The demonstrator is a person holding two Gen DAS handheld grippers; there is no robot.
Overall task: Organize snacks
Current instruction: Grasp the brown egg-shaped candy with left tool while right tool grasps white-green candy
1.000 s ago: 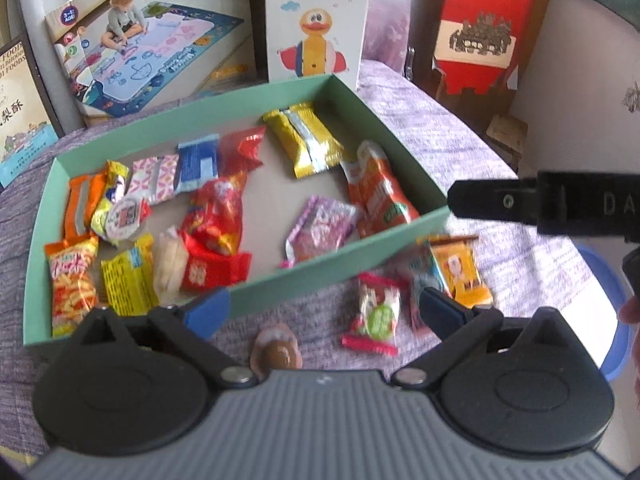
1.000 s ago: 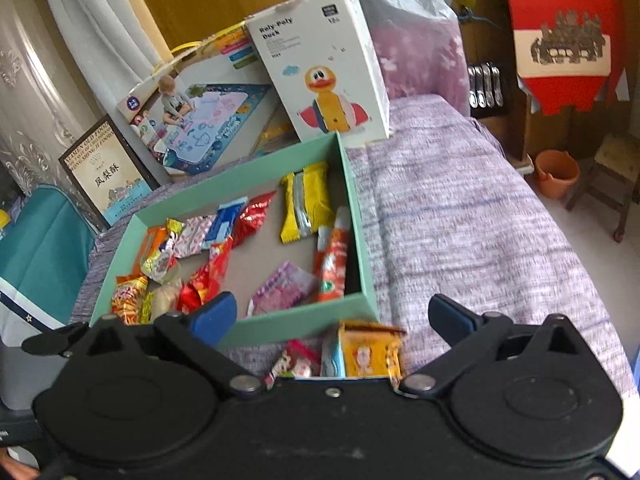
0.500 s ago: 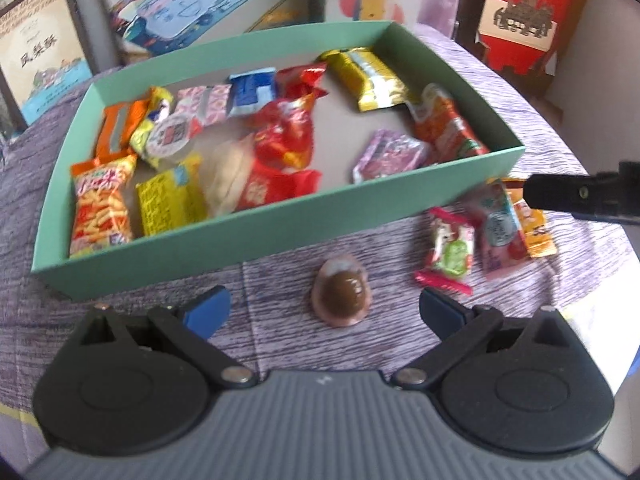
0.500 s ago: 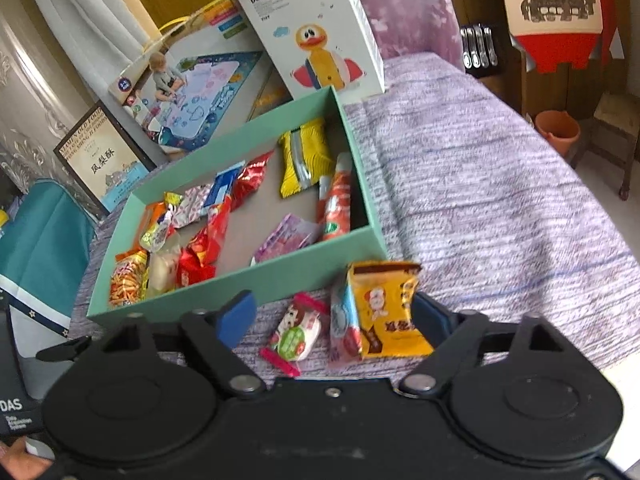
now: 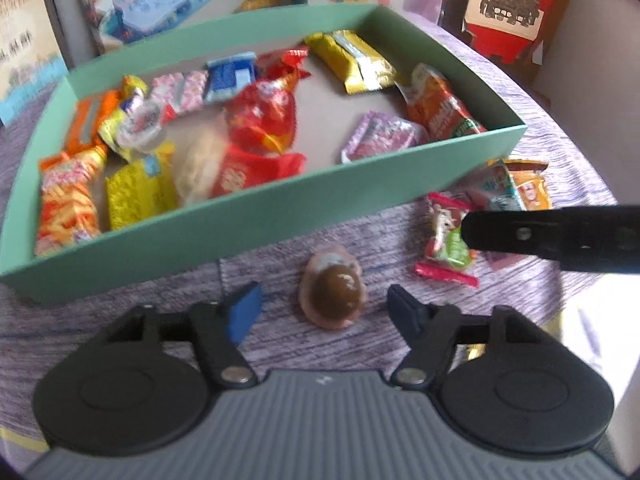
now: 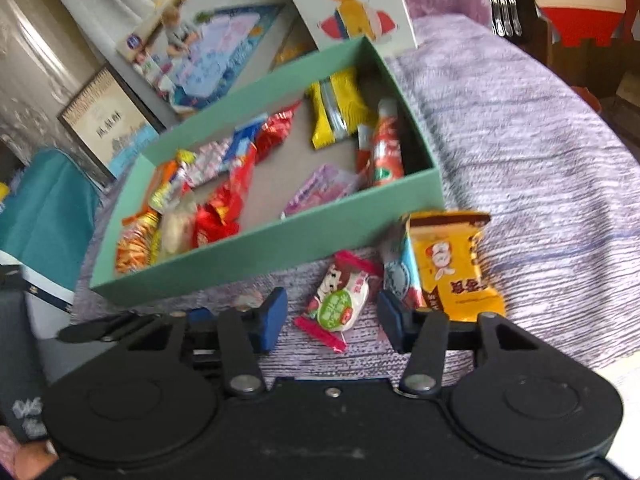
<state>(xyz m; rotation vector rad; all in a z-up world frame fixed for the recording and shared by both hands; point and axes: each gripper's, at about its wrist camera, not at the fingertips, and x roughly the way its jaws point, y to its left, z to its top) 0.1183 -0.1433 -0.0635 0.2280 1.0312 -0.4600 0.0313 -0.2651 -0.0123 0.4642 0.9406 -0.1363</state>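
A green box (image 5: 280, 208) (image 6: 272, 248) holding several wrapped snacks sits on the purple cloth. In front of it lies a brown jelly cup (image 5: 334, 294), between the closing jaws of my left gripper (image 5: 324, 312); the pads stand apart from it. A pink-and-green candy (image 6: 340, 304) (image 5: 448, 240) lies between the closing jaws of my right gripper (image 6: 331, 320), whose pads are close beside the wrapper without pressing it. A blue-white packet (image 6: 400, 272) and an orange packet (image 6: 456, 268) lie just right of the candy. One of the right gripper's fingers (image 5: 552, 236) crosses the left wrist view.
Behind the green box stand a duck toy box (image 6: 352, 4), a play-mat box (image 6: 208, 40) and a framed box (image 6: 108, 128). A teal bag (image 6: 44, 208) is at the left. The table's edge (image 5: 580, 300) curves close on the right.
Both grippers have sunk toward the cloth and their jaws have narrowed. The left now brackets the jelly cup and the right brackets the pink-and-green candy. The snacks have not moved.
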